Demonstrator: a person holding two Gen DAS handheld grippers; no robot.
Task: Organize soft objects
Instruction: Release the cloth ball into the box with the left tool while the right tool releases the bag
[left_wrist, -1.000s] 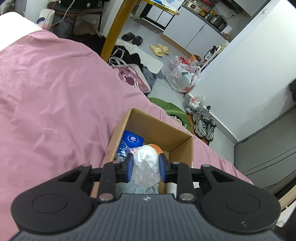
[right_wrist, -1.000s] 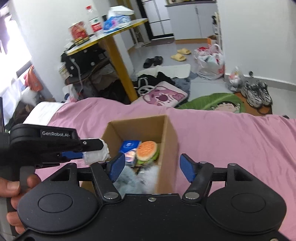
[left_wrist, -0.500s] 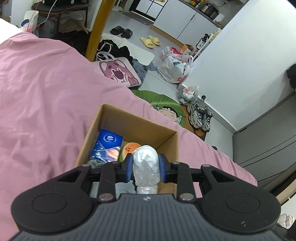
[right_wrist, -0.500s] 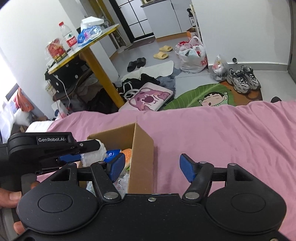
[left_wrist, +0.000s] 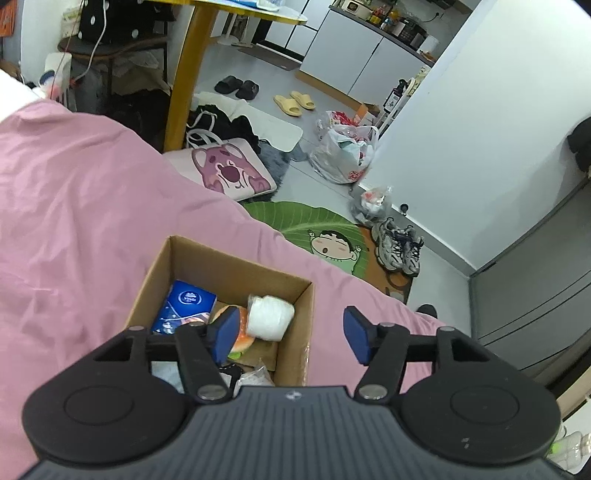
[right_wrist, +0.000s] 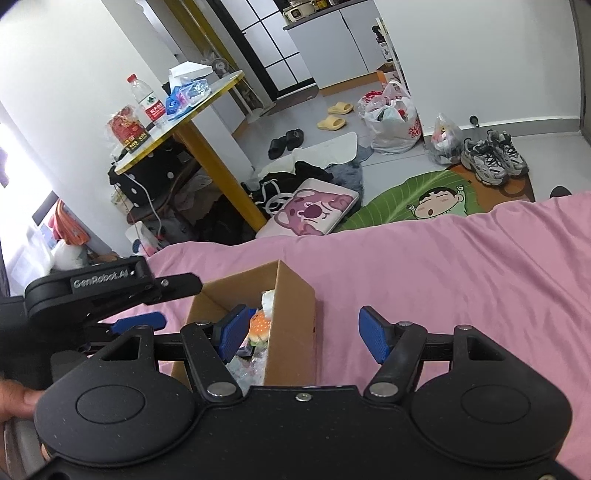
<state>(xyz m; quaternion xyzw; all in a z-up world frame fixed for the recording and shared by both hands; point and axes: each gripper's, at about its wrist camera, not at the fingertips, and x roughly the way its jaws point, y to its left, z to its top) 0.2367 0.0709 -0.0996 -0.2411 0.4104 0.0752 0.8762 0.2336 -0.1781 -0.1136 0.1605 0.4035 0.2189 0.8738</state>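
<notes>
Soft white roll (left_wrist: 270, 318) lies inside the cardboard box (left_wrist: 236, 264) on the pink bedspread (left_wrist: 74, 229), beside a burger toy (left_wrist: 242, 338) and a blue packet (left_wrist: 184, 306). Over the box, the left gripper (left_wrist: 286, 334) has just been opening, jaws apart with nothing between them; the right gripper (right_wrist: 304, 334) hangs apart and empty. Best practice now: lift clear without snagging the box rim.
</notes>
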